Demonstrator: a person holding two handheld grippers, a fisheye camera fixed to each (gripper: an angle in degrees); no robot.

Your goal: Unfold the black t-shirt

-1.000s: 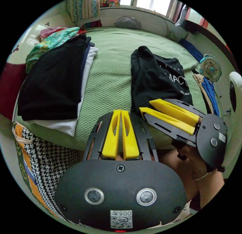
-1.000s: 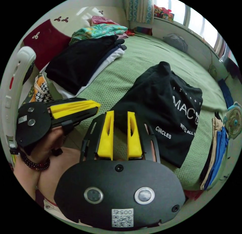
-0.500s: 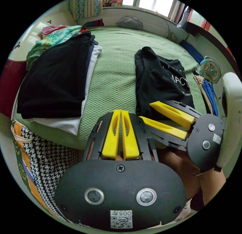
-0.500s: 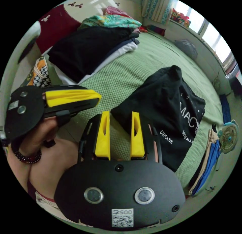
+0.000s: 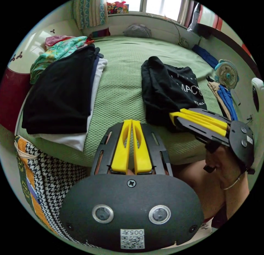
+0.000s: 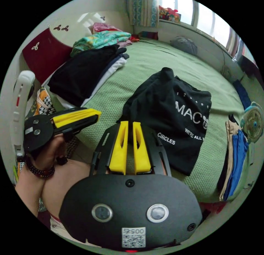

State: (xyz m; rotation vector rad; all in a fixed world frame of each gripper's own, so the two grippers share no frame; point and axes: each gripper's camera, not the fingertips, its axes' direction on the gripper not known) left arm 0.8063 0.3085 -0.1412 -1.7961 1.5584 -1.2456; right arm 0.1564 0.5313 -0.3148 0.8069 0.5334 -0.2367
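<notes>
We see a matt black cloth t-shirt [image 6: 170,120] on a rough, waffle-textured green bedspread [image 6: 115,93] (woven cloth); gripper [image 6: 130,123] jaws look smooth yellow plastic.

Bed [image 5: 121,82] with green textured cover, and the items we find on it

We list: a folded black t-shirt [image 5: 167,90] with white lettering near the front edge; a stack of folded clothes [image 5: 63,93], black on top over navy and white, at one side; a patterned turquoise garment [image 5: 55,50] behind that stack; a grey bundle [image 5: 137,31] at the far end below the window.
</notes>
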